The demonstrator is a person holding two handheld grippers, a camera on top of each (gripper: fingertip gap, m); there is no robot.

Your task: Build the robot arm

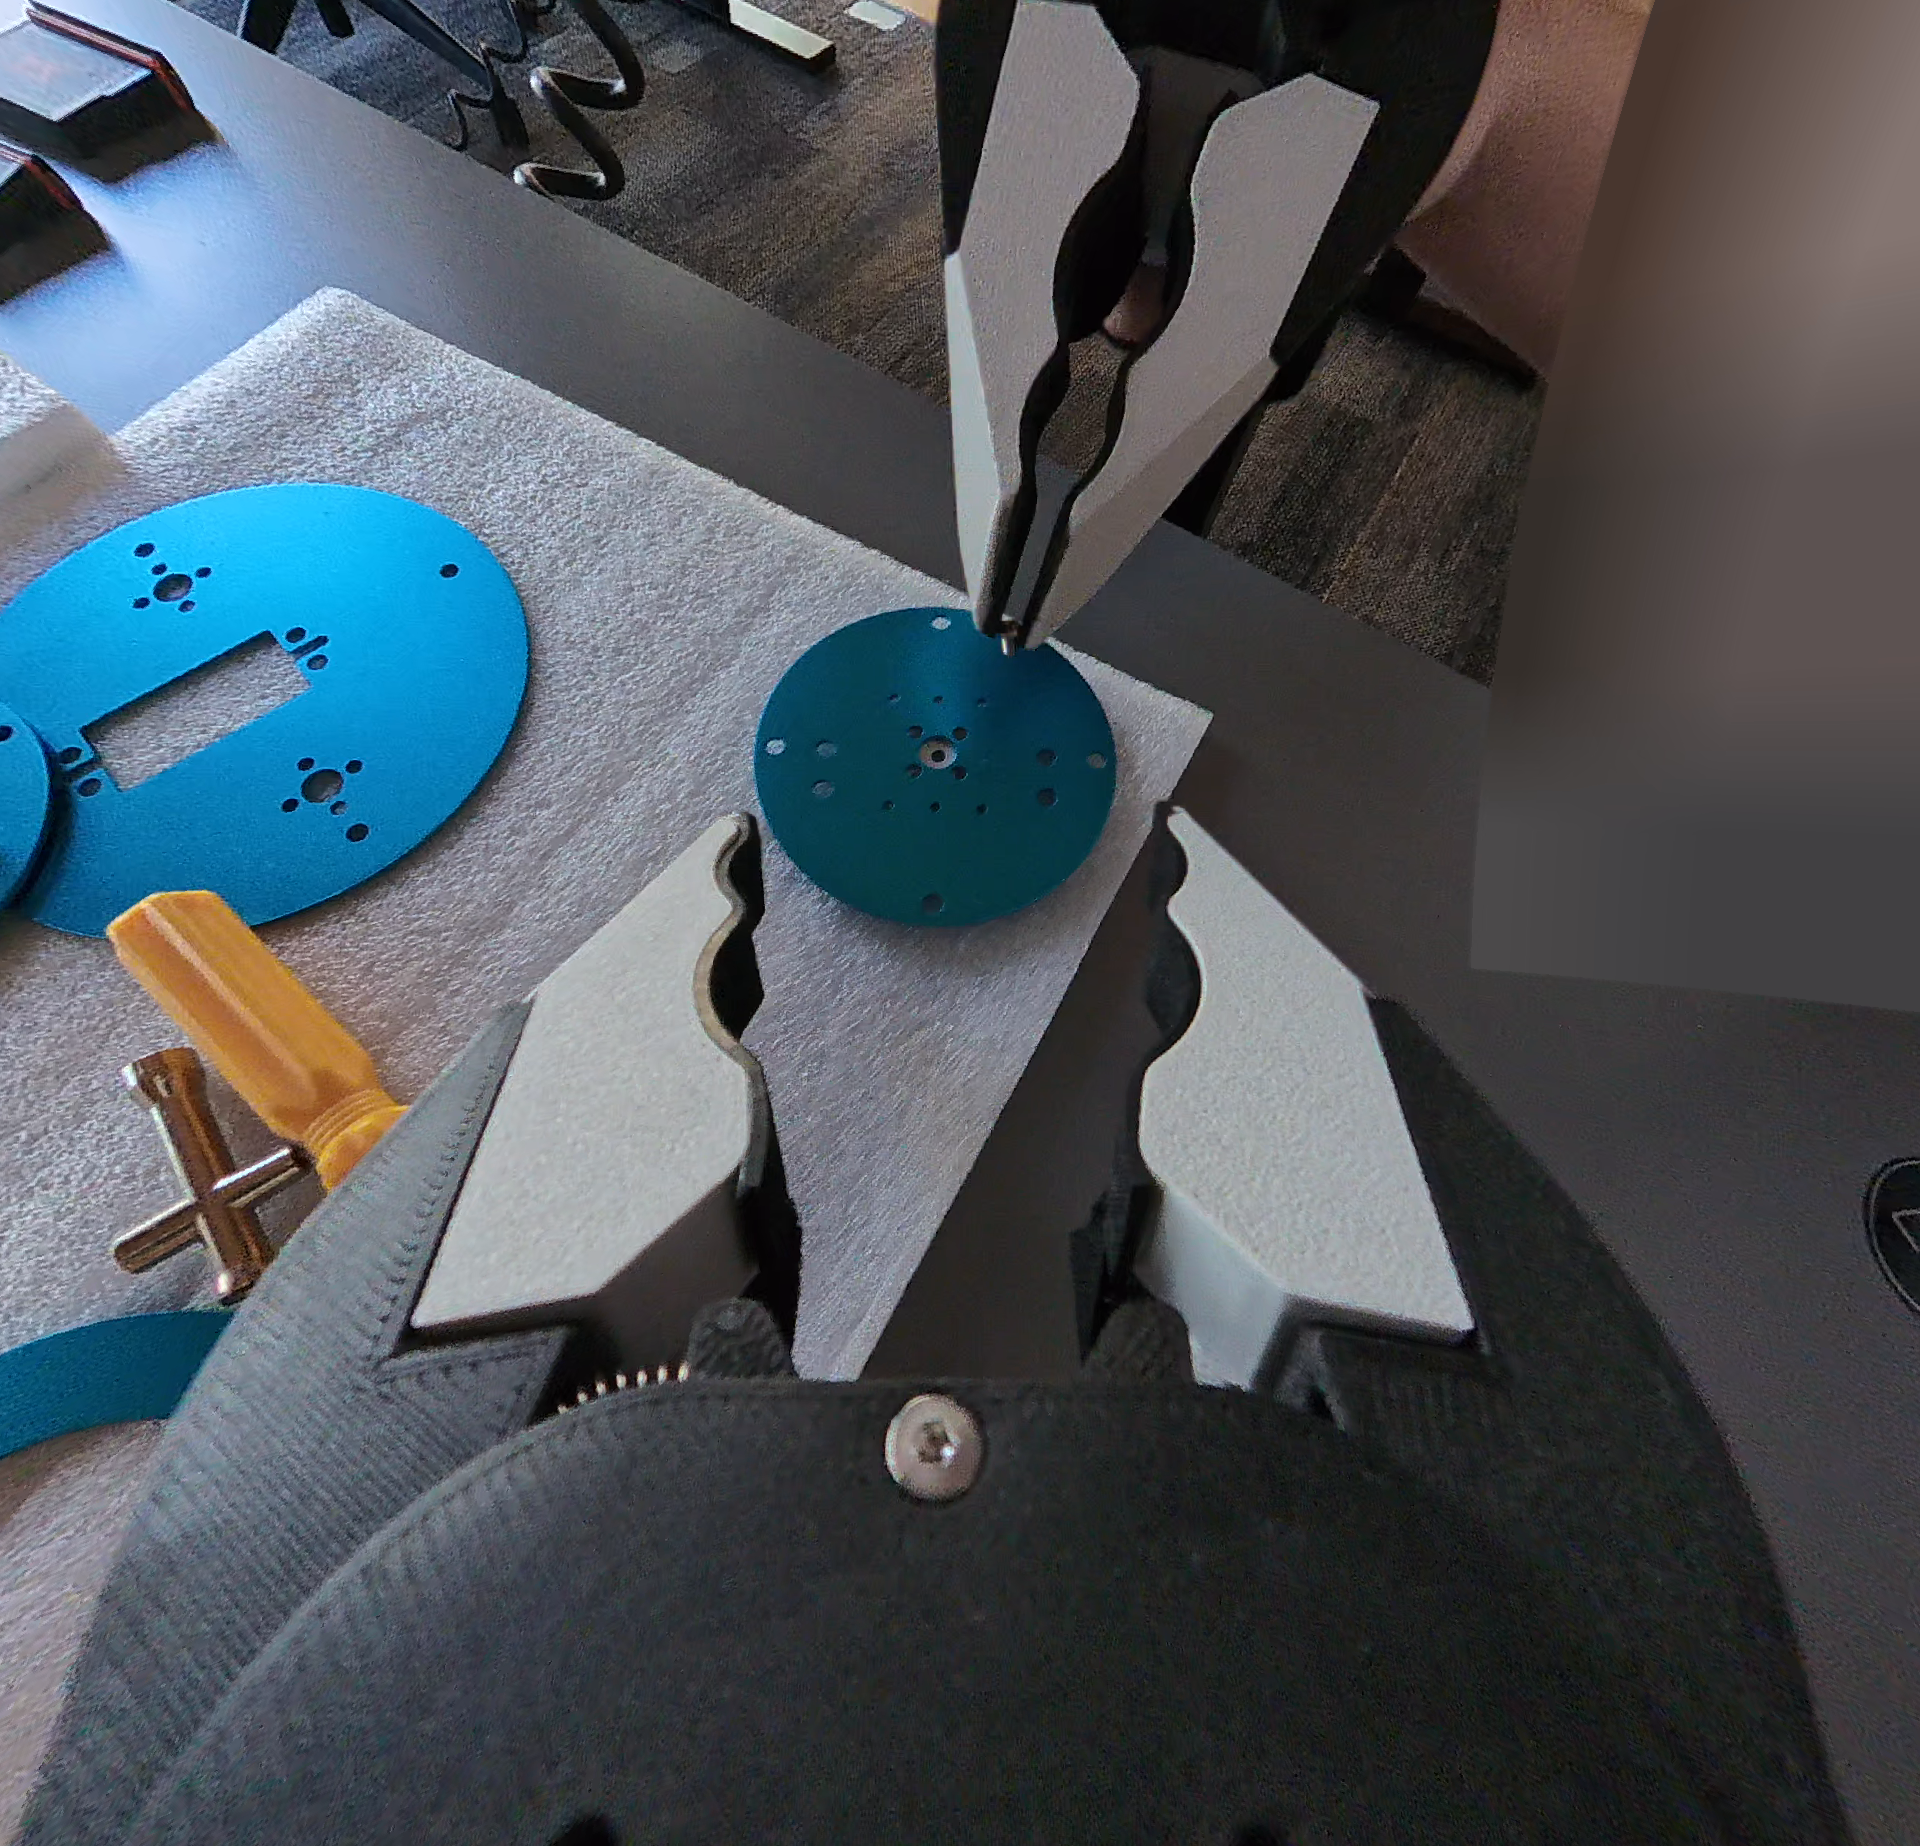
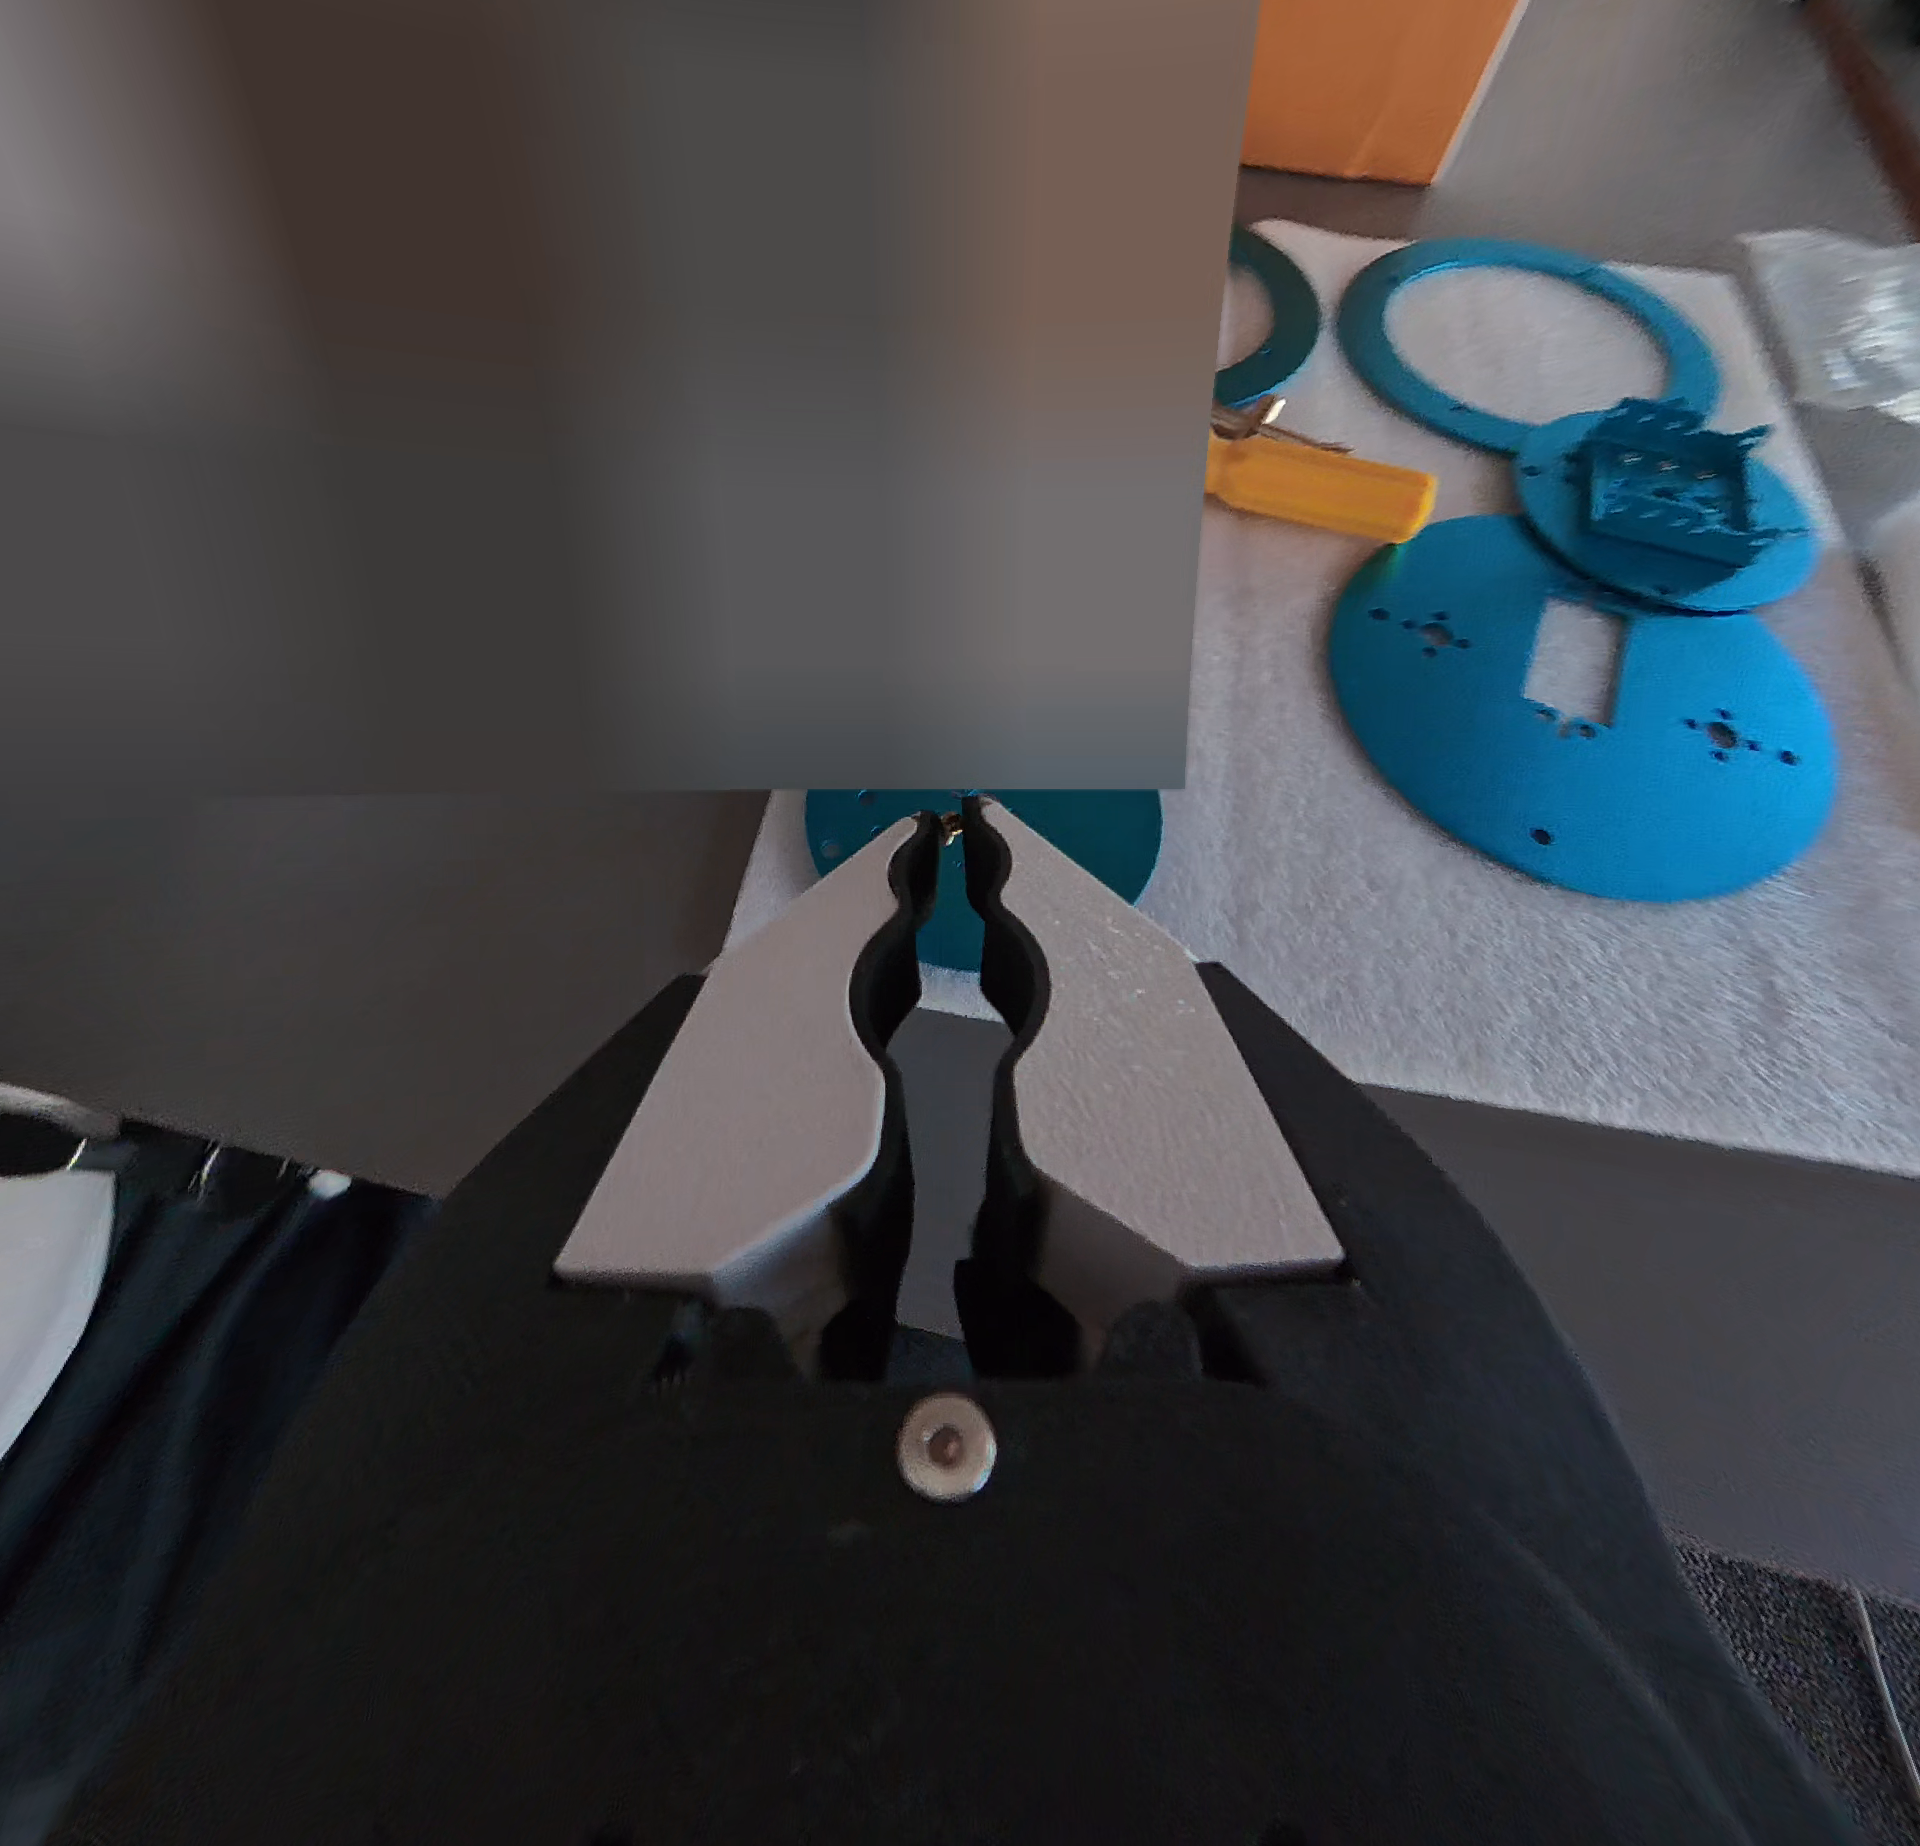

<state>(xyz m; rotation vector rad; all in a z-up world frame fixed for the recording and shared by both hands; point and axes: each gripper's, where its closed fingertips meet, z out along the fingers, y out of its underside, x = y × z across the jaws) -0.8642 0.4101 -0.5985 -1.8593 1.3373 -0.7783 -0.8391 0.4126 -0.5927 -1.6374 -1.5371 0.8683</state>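
Left wrist view: left gripper is hovering low over a white foam sheet lying on a dark grey table, jaws standing well apart with nothing between them. Just beyond its tips a small blue disc is lying flat near the sheet's corner, drilled with many small holes. Right gripper is coming down steeply from above at the disc's far edge, tips pinched together on a tiny metal screw, which is sitting right at the disc's rim; contact with the disc can't be confirmed. To the left on the foam a yellow screwdriver handle is lying beside a metal cross-shaped wrench, with a large blue plate with a rectangular cutout farther back. Beyond the table edge, dark carpet and chair legs are showing.

Right wrist view: right gripper is closed on the screw over the same disc. Farther right the large plate is lying under a smaller blue round part carrying a square block, a blue ring behind it. An orange panel is standing at the back.
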